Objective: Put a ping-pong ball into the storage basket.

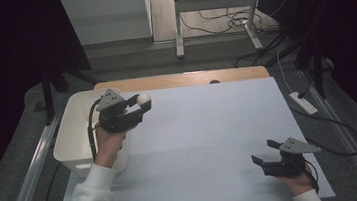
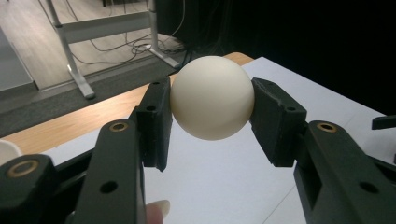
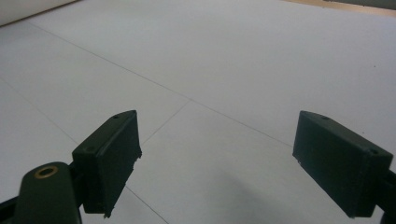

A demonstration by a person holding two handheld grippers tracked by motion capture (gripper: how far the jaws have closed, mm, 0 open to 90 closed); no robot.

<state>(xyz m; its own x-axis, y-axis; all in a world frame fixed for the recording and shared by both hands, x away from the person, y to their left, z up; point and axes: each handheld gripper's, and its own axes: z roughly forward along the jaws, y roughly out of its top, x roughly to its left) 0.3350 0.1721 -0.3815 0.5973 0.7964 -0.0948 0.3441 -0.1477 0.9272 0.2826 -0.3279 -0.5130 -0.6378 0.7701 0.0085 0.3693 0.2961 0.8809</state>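
A white ball (image 2: 212, 97) is clamped between the two black jaws of my left gripper (image 1: 142, 103). In the high view the ball (image 1: 143, 99) hangs above the white table sheet, just right of the white bin (image 1: 77, 134) at the table's left edge. My right gripper (image 1: 265, 151) rests low near the front right of the sheet, open, with nothing between its jaws. In the right gripper view its fingers (image 3: 109, 156) stand wide apart over bare white sheet.
The white sheet (image 1: 210, 132) covers most of the wooden table (image 1: 179, 80). A white power strip (image 1: 303, 102) and cables lie off the right edge. A metal desk frame (image 1: 217, 6) stands beyond the table, on the floor.
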